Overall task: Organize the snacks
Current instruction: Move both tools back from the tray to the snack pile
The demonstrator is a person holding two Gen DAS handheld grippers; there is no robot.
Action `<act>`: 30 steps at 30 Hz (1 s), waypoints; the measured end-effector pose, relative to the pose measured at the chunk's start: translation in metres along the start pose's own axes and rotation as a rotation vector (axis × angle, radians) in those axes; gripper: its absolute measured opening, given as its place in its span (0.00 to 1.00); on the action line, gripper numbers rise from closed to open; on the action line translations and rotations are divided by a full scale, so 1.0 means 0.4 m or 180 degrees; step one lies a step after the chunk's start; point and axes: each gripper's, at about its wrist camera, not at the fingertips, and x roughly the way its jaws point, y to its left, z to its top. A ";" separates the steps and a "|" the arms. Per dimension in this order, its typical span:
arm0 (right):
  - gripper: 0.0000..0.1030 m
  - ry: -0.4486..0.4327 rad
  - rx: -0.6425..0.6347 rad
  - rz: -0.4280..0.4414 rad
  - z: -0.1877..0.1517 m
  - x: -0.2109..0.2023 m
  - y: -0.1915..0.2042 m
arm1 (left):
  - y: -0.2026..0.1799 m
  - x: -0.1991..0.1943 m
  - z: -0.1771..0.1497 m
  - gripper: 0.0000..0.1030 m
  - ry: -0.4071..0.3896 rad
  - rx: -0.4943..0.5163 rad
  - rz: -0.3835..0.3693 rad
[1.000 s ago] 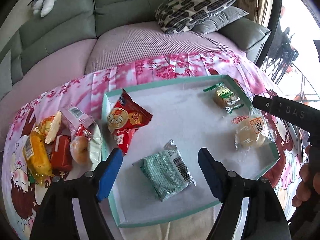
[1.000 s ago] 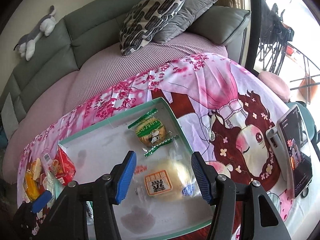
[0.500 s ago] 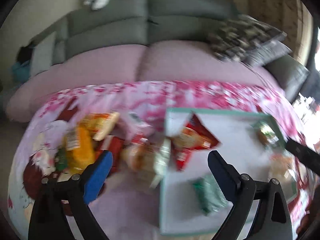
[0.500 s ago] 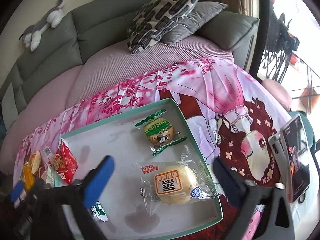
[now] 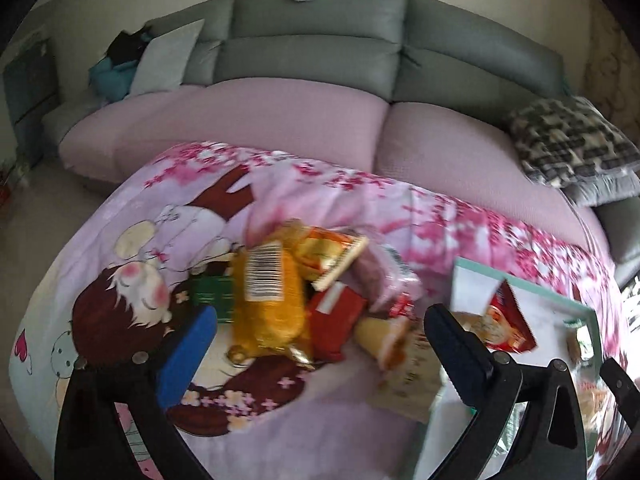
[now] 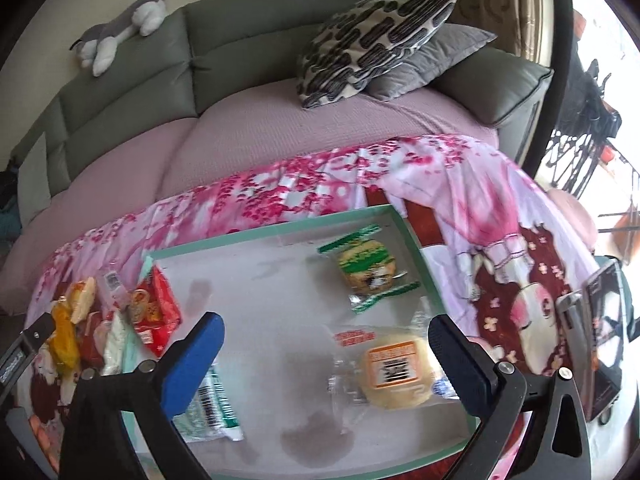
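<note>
In the left wrist view a pile of loose snacks lies on the pink cartoon cloth: a yellow packet [image 5: 268, 300] with a barcode, a red packet [image 5: 336, 320] and a green one [image 5: 212, 292]. My left gripper [image 5: 316, 320] hovers over this pile, its jaws opening and nothing between them. In the right wrist view the teal-rimmed tray [image 6: 280, 232] holds a green-wrapped cake [image 6: 368, 268], an orange-labelled bun [image 6: 396, 372], a green-white packet [image 6: 212, 404] and a red bag [image 6: 156, 312]. My right gripper [image 6: 326, 322] stands open above the bun, touching nothing.
Behind the cloth runs a grey sofa [image 6: 248, 32] with a pink seat cover, patterned cushions [image 6: 360, 44] and a plush toy [image 6: 120, 28]. A phone on a stand [image 6: 604, 320] sits right of the tray. The other gripper's dark finger [image 5: 620, 380] shows at the left wrist view's right edge.
My left gripper swung left from over the tray to over the snack pile, rolling and widening. My right gripper opened wide above the bun and drew back a little.
</note>
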 end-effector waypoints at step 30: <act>1.00 0.0099 -0.0583 0.0689 -0.056 -0.026 0.282 | 0.330 -0.016 0.025 1.00 0.0015 -0.0927 0.0238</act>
